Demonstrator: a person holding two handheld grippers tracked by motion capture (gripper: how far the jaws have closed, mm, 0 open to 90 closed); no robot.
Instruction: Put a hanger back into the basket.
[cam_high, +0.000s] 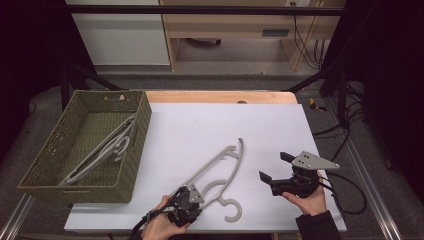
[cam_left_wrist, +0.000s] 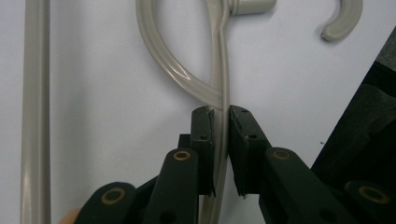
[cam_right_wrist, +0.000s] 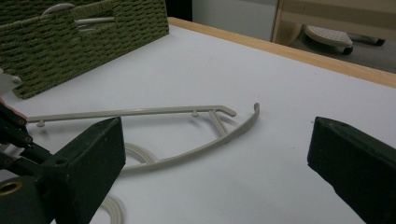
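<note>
A grey plastic hanger (cam_high: 220, 167) lies flat on the white tabletop (cam_high: 210, 120), its hook (cam_high: 232, 210) near the front edge. At the hanger's lower end, my left gripper (cam_high: 187, 196) is shut on it; in the left gripper view both pads (cam_left_wrist: 205, 135) press on the hanger's thin rib (cam_left_wrist: 223, 84), just below its curved loop. To the right of the hanger, my right gripper (cam_high: 274, 166) is held open, with nothing between its jaws. In the right gripper view the hanger (cam_right_wrist: 140, 112) lies ahead of the open right gripper (cam_right_wrist: 217, 140).
A green woven basket (cam_high: 135, 145) stands at the left of the table, with more grey hangers (cam_high: 100, 150) inside it. The same basket (cam_right_wrist: 70, 42) is at the upper left of the right gripper view. Cables trail off the table's right side (cam_high: 345, 190).
</note>
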